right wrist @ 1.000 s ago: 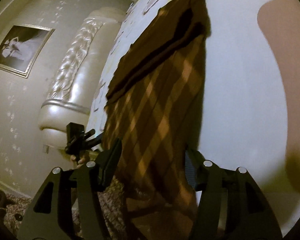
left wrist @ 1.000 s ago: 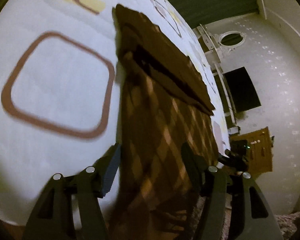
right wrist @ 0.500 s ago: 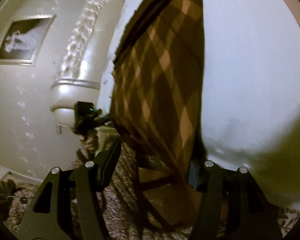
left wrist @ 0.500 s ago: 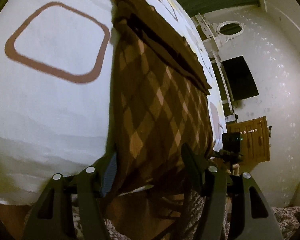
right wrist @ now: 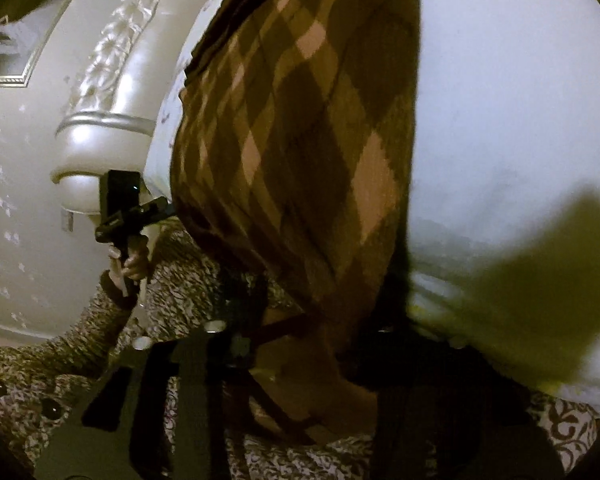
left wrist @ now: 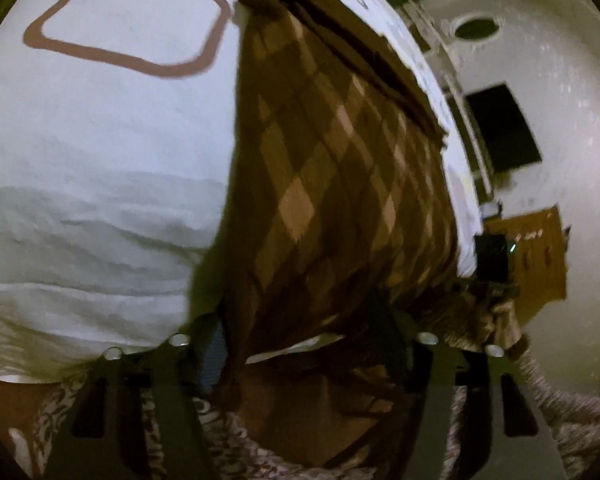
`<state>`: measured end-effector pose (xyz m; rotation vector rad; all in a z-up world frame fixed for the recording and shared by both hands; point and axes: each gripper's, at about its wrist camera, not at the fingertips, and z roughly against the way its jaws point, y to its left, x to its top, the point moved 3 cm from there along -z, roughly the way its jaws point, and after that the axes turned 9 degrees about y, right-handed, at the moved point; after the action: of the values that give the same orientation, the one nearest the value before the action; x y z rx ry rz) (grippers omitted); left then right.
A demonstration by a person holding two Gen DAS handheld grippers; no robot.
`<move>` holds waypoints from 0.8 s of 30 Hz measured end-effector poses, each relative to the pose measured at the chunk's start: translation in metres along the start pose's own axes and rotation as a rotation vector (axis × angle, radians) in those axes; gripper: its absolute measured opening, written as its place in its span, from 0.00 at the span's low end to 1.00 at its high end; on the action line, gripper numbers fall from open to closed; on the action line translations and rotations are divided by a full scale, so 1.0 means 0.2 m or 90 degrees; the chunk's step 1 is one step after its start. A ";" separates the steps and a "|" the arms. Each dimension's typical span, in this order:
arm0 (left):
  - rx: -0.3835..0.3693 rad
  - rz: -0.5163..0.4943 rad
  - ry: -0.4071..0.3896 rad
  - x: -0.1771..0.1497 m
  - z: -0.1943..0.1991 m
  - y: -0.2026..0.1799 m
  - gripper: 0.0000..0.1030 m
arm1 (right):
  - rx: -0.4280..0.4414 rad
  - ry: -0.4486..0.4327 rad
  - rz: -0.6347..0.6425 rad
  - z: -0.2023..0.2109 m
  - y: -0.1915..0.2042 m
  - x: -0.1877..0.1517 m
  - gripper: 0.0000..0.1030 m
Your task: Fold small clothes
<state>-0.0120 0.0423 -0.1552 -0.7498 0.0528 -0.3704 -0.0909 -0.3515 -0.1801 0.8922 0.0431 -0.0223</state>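
- Brown garment (left wrist: 340, 168) with a tan diamond check lies across a white bedsheet (left wrist: 100, 168), its near edge drawn past the bed's edge toward both cameras.
- Left gripper (left wrist: 300, 344) has its fingers (left wrist: 208, 356) spread wide, with the cloth's near edge bunched between them; whether the pads actually pinch the fabric cannot be told.
- Right gripper (right wrist: 296, 344) likewise frames the hanging hem of the brown garment (right wrist: 300, 128), jaws apart; its right finger is lost in shadow, so the grip cannot be told either.
- Rounded brown square outline (left wrist: 128, 24) is printed on the sheet to the left of the cloth, apart from it.
- Darker, plain brown band of the garment runs along its far edge.
- Padded pale headboard (right wrist: 104, 120) and a framed picture (right wrist: 16, 48) on the wall fill the right wrist view's left side.
- Wooden cabinet (left wrist: 536, 256) stands by the far wall in the left wrist view, beyond the opposite gripper.
- Patterned sleeve (right wrist: 112, 320) of the person shows below the headboard.
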 end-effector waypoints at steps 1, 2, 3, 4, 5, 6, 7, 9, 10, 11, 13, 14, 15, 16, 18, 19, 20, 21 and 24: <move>0.017 -0.004 0.022 -0.01 -0.03 0.00 0.32 | -0.004 0.000 0.003 0.00 0.00 0.00 0.18; 0.028 -0.003 0.038 -0.01 -0.05 -0.01 0.27 | -0.005 -0.001 0.006 -0.01 0.01 0.00 0.12; 0.039 -0.004 0.053 -0.02 -0.07 -0.01 0.20 | -0.007 -0.001 0.009 -0.01 0.01 0.00 0.09; 0.047 -0.011 0.063 -0.03 -0.09 -0.01 0.13 | -0.006 -0.003 0.011 -0.01 0.02 0.00 0.04; 0.049 -0.018 0.064 -0.03 -0.09 -0.02 0.10 | -0.005 -0.005 0.013 -0.01 0.02 0.00 0.03; 0.049 -0.022 0.062 -0.03 -0.09 -0.03 0.05 | -0.004 -0.009 0.015 -0.01 0.03 -0.01 0.03; 0.042 -0.025 0.058 -0.03 -0.08 -0.03 0.04 | -0.004 -0.012 0.016 -0.01 0.04 -0.01 0.03; 0.028 -0.024 0.047 -0.02 -0.07 -0.02 0.03 | 0.004 -0.021 0.016 0.00 0.04 -0.02 0.03; 0.021 -0.022 0.044 -0.02 -0.07 -0.02 0.03 | 0.012 -0.027 0.014 0.01 0.05 -0.03 0.03; 0.015 -0.020 0.038 -0.02 -0.06 -0.01 0.03 | 0.018 -0.033 0.013 0.02 0.04 -0.03 0.03; -0.032 -0.005 0.018 -0.02 -0.02 0.00 0.03 | 0.051 -0.052 0.004 0.06 0.04 -0.05 0.03; -0.045 0.005 0.008 -0.02 -0.01 0.01 0.03 | 0.073 -0.065 -0.004 0.08 0.04 -0.06 0.03; -0.055 0.014 -0.001 0.00 0.01 0.02 0.03 | 0.090 -0.074 -0.008 0.09 0.04 -0.07 0.03; -0.080 0.029 -0.015 0.01 0.04 0.03 0.03 | 0.111 -0.084 -0.012 0.11 0.03 -0.07 0.03; -0.120 0.050 -0.040 0.04 0.09 0.03 0.03 | 0.143 -0.106 -0.016 0.16 0.05 -0.08 0.03; -0.137 0.055 -0.050 0.06 0.12 0.03 0.03 | 0.162 -0.118 -0.016 0.18 0.06 -0.07 0.03; -0.151 0.057 -0.064 0.08 0.14 0.02 0.03 | 0.185 -0.133 -0.014 0.22 0.08 -0.05 0.03; -0.164 0.058 -0.081 0.12 0.18 0.01 0.03 | 0.199 -0.144 -0.013 0.24 0.09 -0.04 0.03; -0.191 0.059 -0.111 0.23 0.24 -0.04 0.03 | 0.245 -0.182 -0.004 0.33 0.13 0.03 0.03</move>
<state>0.0373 0.0516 -0.1113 -1.0703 -0.0218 -0.2087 -0.0815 -0.3862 -0.1187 1.2654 -0.2328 -0.1685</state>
